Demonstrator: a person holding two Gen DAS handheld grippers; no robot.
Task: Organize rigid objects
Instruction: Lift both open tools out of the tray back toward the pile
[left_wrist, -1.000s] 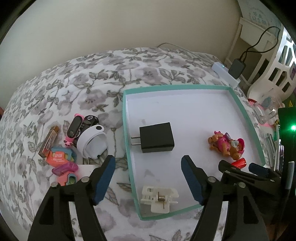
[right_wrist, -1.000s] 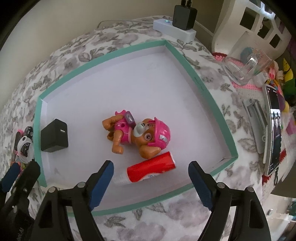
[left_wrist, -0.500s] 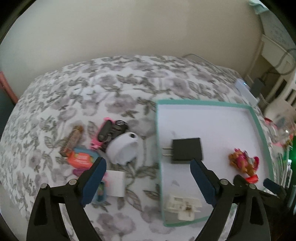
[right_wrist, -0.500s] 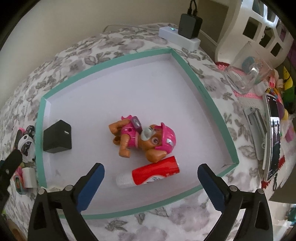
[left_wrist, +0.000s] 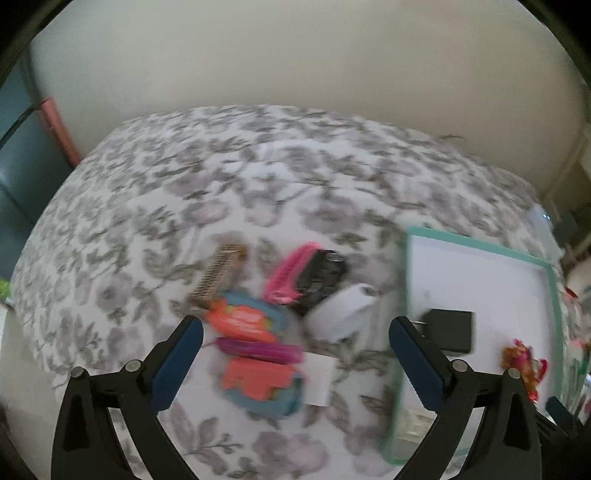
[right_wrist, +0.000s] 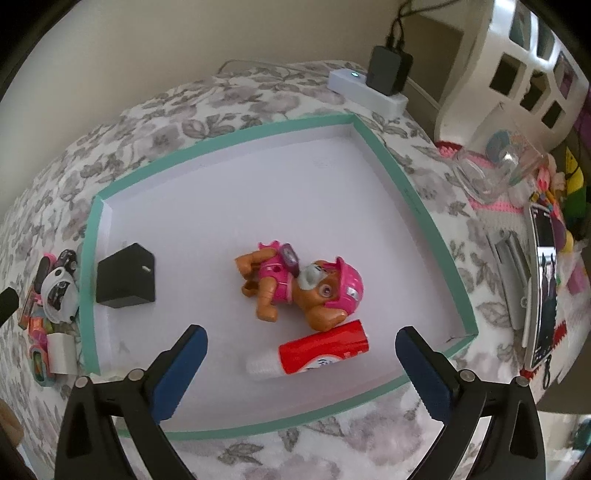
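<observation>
Honestly, with both grippers (left_wrist: 295, 354) (right_wrist: 301, 363) empty, jaws just widened, I risk scattering the crowded pile (left_wrist: 258, 332); blur hides edges.

Left hand-held gripper (left_wrist: 295, 363): tilted steeply downward, black arms spread into a wide V, blue pads far apart.
Left jaws: have just been opening, now wide; nothing between the pads, nothing gripped.
Left view: blurred.
Right hand-held gripper (right_wrist: 301, 363): tilted steeply downward, black arms spread alike, view sharp.
Right jaws: have just been opening, now as wide as the left; pads touch nothing.
Left fingertip (right_wrist: 8, 304): one dark tip shows at the left edge of the right wrist view.
</observation>
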